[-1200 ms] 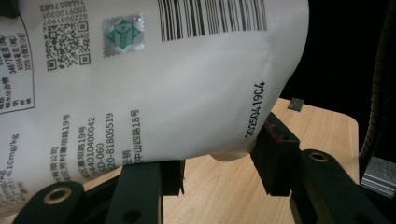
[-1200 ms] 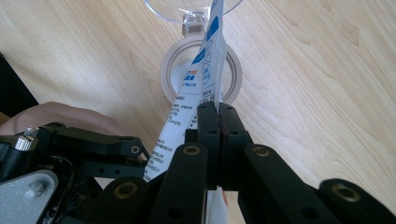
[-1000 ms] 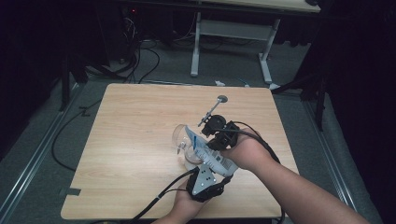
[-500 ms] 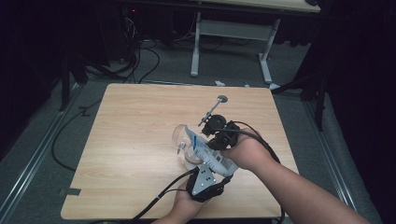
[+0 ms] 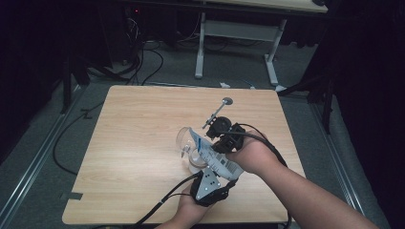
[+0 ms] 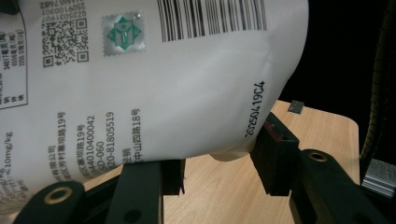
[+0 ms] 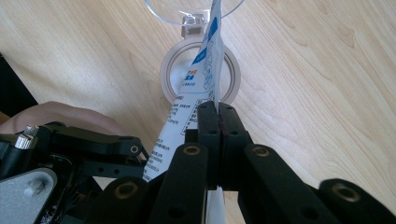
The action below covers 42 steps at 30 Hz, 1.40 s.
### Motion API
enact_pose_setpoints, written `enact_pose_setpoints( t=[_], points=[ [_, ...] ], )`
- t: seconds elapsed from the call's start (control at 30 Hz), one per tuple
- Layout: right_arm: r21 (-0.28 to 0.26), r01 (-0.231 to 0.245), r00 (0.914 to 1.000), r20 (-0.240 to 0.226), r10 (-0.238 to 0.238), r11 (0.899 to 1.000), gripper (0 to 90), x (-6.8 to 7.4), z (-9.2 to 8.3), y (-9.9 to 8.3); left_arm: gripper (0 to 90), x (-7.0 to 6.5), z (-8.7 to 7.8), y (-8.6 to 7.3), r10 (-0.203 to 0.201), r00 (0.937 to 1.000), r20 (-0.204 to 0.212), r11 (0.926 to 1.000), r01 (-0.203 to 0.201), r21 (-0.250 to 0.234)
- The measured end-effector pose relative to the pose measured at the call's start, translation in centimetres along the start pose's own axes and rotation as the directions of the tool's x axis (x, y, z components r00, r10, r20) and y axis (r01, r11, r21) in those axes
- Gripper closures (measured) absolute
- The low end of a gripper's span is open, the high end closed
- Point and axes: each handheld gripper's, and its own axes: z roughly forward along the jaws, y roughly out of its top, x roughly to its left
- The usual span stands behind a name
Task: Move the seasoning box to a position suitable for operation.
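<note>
Two grippers meet over the wooden table (image 5: 138,143), largest thing in sight. Between them hangs a white pouch (image 5: 215,160), above a clear jar (image 5: 187,143). Left gripper (image 6: 217,175) jaws clamp the pouch's lower end, part-open; right gripper (image 7: 218,122) jaws pinch its edge, fully closed.

— What's lying around your table?
— I'm working at a wooden table (image 5: 143,143); grey floor (image 5: 57,138) is carrying black cables (image 5: 143,62).
— Behind?
— A white-legged desk (image 5: 239,28) is standing in darkness.
</note>
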Motion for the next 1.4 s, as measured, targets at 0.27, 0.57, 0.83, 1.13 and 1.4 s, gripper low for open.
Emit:
enact_pose_setpoints(
  t=[0.27, 0.57, 0.83, 1.13, 1.4],
  points=[
    [-0.001, 0.003, 1.0000, 0.002, -0.003, 1.000, 90.0, 0.02, 0.09, 0.08, 58.9, 0.05, -0.03, 0.04, -0.002, 1.0000, -0.001, 1.0000, 0.002, 0.001],
    [0.001, 0.001, 1.0000, -0.001, -0.001, 1.000, 90.0, 0.07, 0.18, 0.10, 59.0, 0.02, -0.04, 0.04, -0.003, 1.0000, 0.001, 1.0000, 0.003, 0.002],
    [0.000, 0.003, 1.0000, -0.004, -0.003, 1.000, 90.0, 0.05, 0.22, 0.08, 58.9, 0.01, -0.04, 0.03, -0.001, 1.0000, 0.001, 1.0000, 0.001, 0.003],
    [-0.001, 0.001, 1.0000, -0.004, -0.001, 1.000, 90.0, 0.03, 0.17, 0.06, 59.0, -0.01, -0.05, 0.04, -0.001, 1.0000, 0.001, 1.0000, 0.001, 0.001],
    [-0.002, -0.002, 1.0000, -0.007, 0.002, 1.000, 90.0, 0.04, 0.15, 0.03, 59.0, -0.01, -0.04, 0.05, 0.000, 1.0000, 0.000, 1.0000, 0.000, 0.001]
  ],
)
